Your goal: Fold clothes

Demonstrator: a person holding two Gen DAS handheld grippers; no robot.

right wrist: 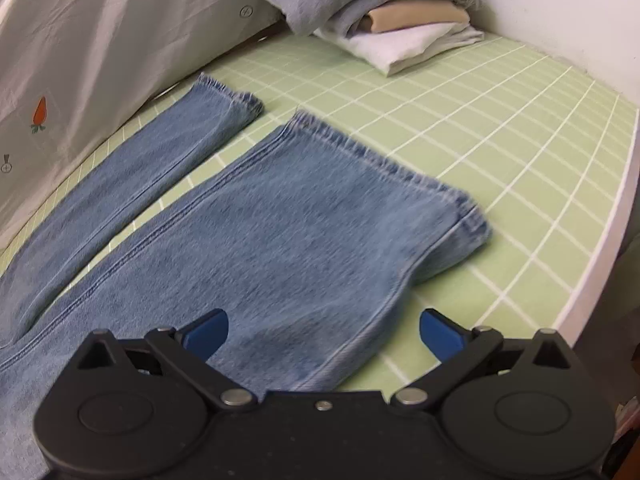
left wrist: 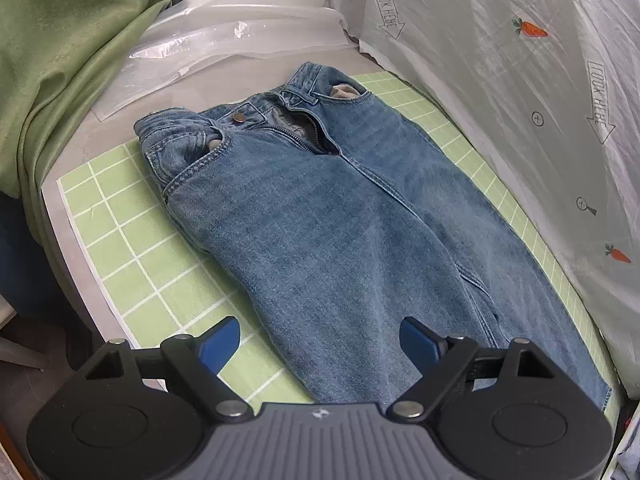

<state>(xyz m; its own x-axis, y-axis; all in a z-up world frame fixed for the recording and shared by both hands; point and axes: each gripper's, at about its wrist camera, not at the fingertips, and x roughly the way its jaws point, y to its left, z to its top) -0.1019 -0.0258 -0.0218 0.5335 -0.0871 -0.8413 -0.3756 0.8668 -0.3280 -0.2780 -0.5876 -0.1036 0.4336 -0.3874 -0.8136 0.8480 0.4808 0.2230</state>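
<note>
A pair of blue jeans (left wrist: 328,208) lies flat on a green gridded mat (left wrist: 132,240), front up, fly unzipped, waistband at the far end in the left wrist view. My left gripper (left wrist: 320,346) hovers over the thigh area, jaws wide apart, nothing between the blue pads. In the right wrist view both jeans legs (right wrist: 280,232) stretch away, hems at the far end, the nearer hem slightly rumpled at its right corner. My right gripper (right wrist: 324,334) stands open above the nearer leg, its pads clear of the denim.
A stack of folded clothes (right wrist: 396,16) sits at the mat's far corner. A white plastic sheet with carrot prints (left wrist: 520,100) rises along one side. Green fabric (left wrist: 68,60) and clear plastic (left wrist: 224,40) lie beyond the waistband. The table edge (right wrist: 600,272) curves at right.
</note>
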